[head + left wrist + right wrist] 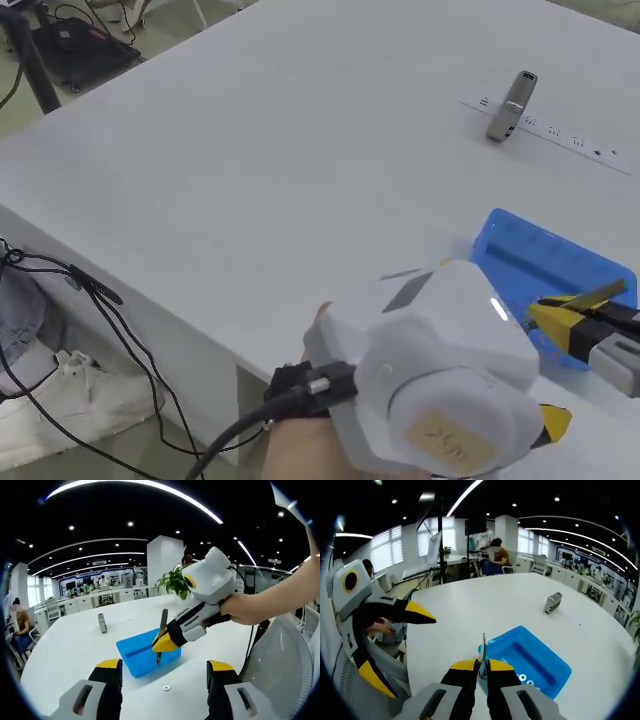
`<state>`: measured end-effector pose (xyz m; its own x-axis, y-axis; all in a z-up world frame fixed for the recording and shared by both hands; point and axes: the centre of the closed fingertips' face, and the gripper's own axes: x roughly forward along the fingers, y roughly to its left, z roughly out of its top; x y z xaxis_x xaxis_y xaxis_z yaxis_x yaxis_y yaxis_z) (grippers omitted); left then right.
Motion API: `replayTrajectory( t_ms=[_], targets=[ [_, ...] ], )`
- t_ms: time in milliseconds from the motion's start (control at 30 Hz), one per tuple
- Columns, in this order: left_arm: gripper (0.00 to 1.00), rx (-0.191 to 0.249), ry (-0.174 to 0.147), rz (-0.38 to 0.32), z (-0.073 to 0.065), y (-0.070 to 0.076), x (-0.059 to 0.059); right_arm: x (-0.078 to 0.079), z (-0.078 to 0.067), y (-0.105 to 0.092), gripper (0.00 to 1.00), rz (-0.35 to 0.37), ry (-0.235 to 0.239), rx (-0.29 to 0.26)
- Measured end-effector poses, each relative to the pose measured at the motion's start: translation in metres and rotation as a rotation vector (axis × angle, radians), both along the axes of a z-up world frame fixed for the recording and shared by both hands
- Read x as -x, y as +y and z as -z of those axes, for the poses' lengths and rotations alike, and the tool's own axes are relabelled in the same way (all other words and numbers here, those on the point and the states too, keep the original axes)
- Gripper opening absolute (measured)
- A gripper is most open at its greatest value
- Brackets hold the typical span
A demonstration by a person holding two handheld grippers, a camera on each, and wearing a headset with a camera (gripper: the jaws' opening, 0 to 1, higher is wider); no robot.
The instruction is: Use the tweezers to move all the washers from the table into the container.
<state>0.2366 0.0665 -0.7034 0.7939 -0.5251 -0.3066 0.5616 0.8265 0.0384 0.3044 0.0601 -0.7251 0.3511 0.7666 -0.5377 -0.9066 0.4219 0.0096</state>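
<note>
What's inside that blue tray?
A few small washers lie in a corner of the blue tray, near the right gripper, which covers part of its edge; anything there is hidden.

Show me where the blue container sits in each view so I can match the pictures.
Head view: blue container at the right edge, nearer than the grey device.
Left gripper view: the container at centre, under the tweezers tip.
Right gripper view: the container lower right of centre, just past the right gripper.
Shared landmark: the grey device beyond it.
</note>
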Motion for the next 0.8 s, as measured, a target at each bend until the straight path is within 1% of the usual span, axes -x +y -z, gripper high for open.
replayTrajectory(
  t_ms=[67,133,200,267,333,367,433,467,533,600,633,667,700,800],
  targets=[
    [0.69,0.001,0.001,0.002,0.000,0.000,0.000,-0.010,-0.010,-0.001,0.03,0.015,-0.015,-0.015],
    [0.68,-0.002,0.001,0.004,0.000,-0.001,0.000,-0.022,-0.020,-0.001,0.03,0.042,-0.022,-0.048],
    [0.68,-0.003,0.002,0.006,0.001,-0.001,0.000,-0.035,-0.022,-0.002,0.03,0.059,-0.034,-0.051],
    [0.68,-0.005,0.002,0.008,0.001,-0.001,0.001,-0.047,-0.019,-0.002,0.03,0.073,-0.041,-0.035],
    [0.68,-0.007,0.003,0.008,0.001,-0.001,0.001,-0.057,-0.011,-0.002,0.03,0.090,-0.028,-0.019],
    [0.68,-0.009,0.002,0.008,0.001,-0.001,0.000,-0.060,-0.008,-0.001,0.03,0.094,-0.022,-0.020],
    [0.68,-0.007,0.006,0.008,0.002,-0.001,0.001,-0.065,0.001,0.001,0.03,0.101,0.008,-0.023],
    [0.68,-0.010,0.006,0.007,0.002,-0.001,0.000,-0.067,0.008,0.001,0.03,0.112,0.030,-0.018],
    [0.68,-0.011,0.007,0.007,0.002,-0.001,0.000,-0.069,0.019,0.001,0.03,0.113,0.049,0.000],
    [0.67,-0.013,0.008,0.005,0.003,-0.001,0.000,-0.071,0.035,0.000,0.03,0.116,0.073,0.028],
    [0.67,-0.012,0.009,0.006,0.003,-0.001,0.000,-0.072,0.040,0.000,0.03,0.116,0.079,0.035],
    [0.66,-0.012,0.011,0.008,0.003,-0.001,0.000,-0.072,0.044,-0.001,0.03,0.116,0.080,0.049],
    [0.66,-0.013,0.012,0.008,0.003,-0.001,0.000,-0.073,0.048,0.000,0.03,0.119,0.088,0.051],
    [0.66,-0.014,0.010,0.010,0.003,-0.002,0.000,-0.075,0.053,0.001,0.03,0.121,0.102,0.051]
  ],
)
